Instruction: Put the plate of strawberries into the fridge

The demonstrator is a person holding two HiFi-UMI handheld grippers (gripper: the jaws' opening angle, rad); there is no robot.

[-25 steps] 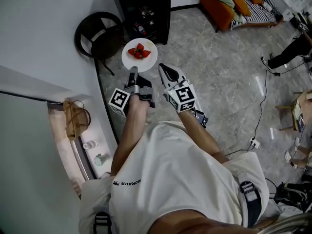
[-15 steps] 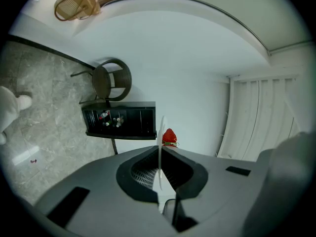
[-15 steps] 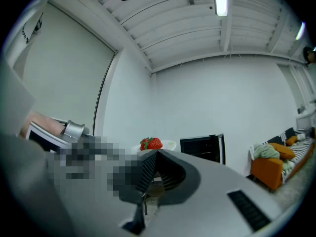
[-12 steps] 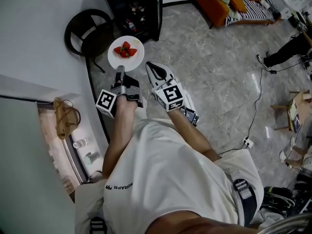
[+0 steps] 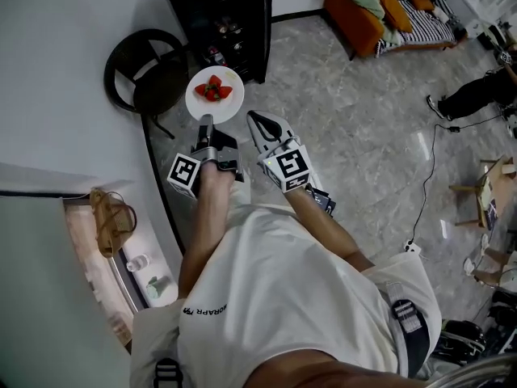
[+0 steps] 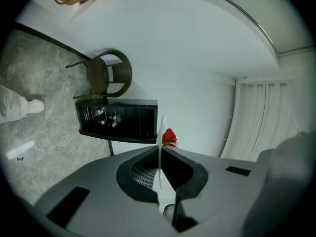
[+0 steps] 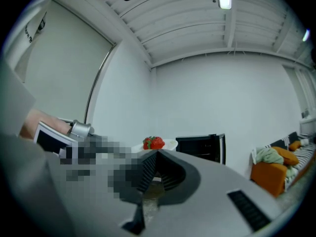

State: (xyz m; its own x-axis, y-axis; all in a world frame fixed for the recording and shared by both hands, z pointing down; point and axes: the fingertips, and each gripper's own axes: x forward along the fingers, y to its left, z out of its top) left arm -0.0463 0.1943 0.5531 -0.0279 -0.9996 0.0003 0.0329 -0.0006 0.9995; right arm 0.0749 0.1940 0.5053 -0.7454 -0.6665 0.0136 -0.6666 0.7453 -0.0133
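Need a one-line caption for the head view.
Left tool grips the plate of strawberries by its rim near the black fridge; right tool shut, empty.

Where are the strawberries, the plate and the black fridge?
strawberries (image 5: 213, 89): head view, on the red pile in the middle of the plate.
plate (image 5: 230, 107): head view, on its bare white rim.
fridge (image 5: 242, 6): head view, on its black body.
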